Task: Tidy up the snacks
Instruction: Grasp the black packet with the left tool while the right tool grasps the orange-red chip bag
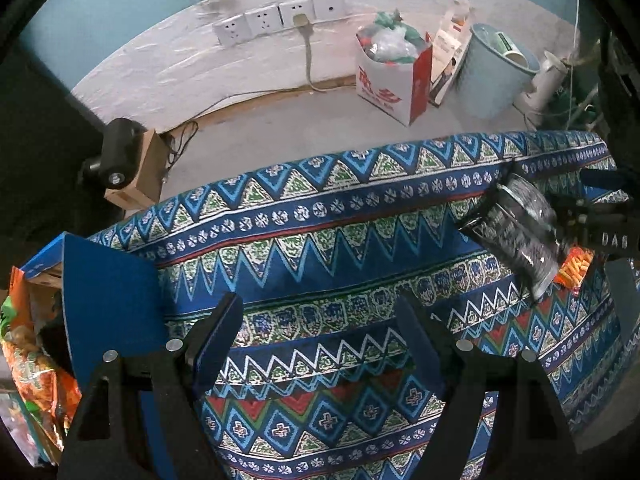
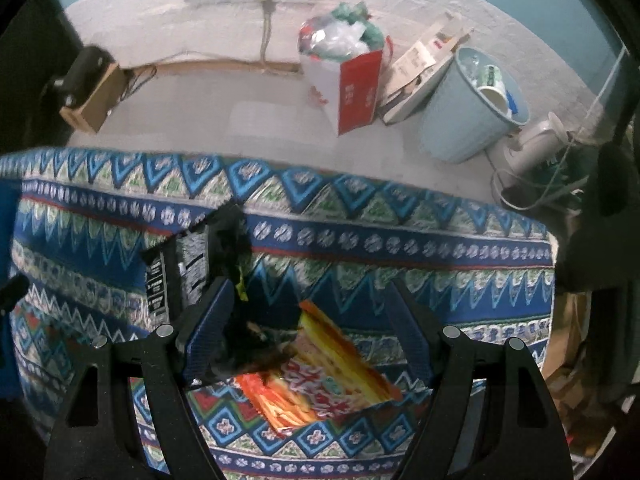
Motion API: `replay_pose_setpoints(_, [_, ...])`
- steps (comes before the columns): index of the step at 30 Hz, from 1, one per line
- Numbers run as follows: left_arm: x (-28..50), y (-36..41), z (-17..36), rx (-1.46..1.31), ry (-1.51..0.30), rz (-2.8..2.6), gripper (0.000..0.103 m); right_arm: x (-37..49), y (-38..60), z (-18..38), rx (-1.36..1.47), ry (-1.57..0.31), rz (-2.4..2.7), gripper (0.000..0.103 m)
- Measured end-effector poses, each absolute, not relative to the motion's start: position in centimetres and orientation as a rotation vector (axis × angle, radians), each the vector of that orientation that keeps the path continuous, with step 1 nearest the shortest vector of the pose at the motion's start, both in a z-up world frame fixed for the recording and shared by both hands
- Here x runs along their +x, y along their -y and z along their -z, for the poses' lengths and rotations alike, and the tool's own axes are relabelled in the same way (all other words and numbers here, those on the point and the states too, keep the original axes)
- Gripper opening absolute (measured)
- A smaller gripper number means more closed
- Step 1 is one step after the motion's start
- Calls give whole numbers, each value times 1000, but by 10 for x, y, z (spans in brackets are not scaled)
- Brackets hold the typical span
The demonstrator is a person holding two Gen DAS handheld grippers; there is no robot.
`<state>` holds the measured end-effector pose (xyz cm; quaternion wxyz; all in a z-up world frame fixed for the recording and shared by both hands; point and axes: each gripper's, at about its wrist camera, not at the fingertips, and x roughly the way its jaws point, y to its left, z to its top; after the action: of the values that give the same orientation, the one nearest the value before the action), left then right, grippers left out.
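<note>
A black snack packet (image 2: 188, 276) hangs at the left finger of my right gripper (image 2: 308, 312); the jaws stand wide apart and I cannot tell whether it is gripped. It also shows in the left wrist view (image 1: 516, 232), lifted above the patterned cloth. An orange snack packet (image 2: 320, 372) lies on the cloth under the right gripper. My left gripper (image 1: 320, 320) is open and empty over the cloth. A blue box (image 1: 108, 312) with several orange snack bags (image 1: 32, 368) stands at its left.
The patterned blue tablecloth (image 1: 320, 240) covers the table. Beyond its far edge, on the floor, are a red-and-white paper bag (image 1: 392, 76), a light blue bin (image 1: 492, 76), a cardboard box (image 2: 96, 100) and wall sockets (image 1: 280, 16).
</note>
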<state>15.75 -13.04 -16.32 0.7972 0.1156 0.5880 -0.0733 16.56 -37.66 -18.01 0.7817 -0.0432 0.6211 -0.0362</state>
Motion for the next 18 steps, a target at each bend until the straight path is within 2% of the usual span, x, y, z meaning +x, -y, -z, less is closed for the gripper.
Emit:
replay_pose_setpoints(13, [146, 130, 164, 253, -1289, 175, 80, 142, 315, 198, -72, -1432, -94, 77])
replay_pose_setpoints(18, [141, 127, 166, 197, -1328, 174, 80, 129, 314, 187, -32, -1403, -78, 77])
